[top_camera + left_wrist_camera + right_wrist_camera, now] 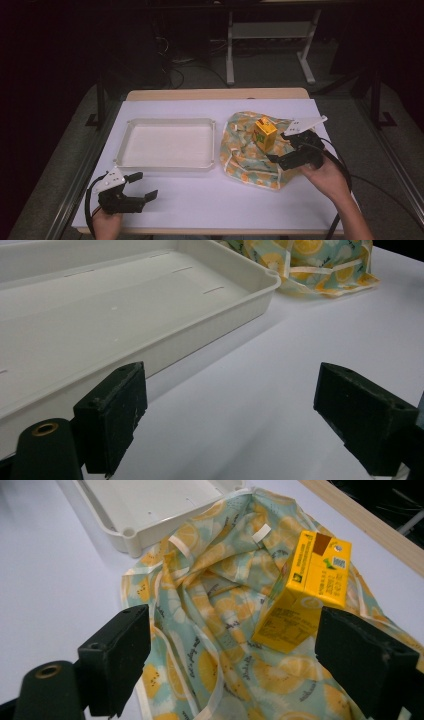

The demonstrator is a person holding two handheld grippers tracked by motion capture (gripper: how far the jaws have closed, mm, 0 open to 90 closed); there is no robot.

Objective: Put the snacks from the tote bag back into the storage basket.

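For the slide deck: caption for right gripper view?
Open right gripper above lemon-print cloth, yellow carton standing on it.

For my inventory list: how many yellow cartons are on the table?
1. The yellow carton stands on the lemon-print cloth, right of the white tray. Cloth folds might hide others.

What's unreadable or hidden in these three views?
- Yellow carton: the label print is too small to read in the right gripper view, and its lower right corner sits behind that gripper's black jaw.
- Lemon-print cloth: cut off by the top edge in the left gripper view.
- White tray: its left part runs out of frame in the left gripper view.
- Whatever is under the cloth: covered in the high view.
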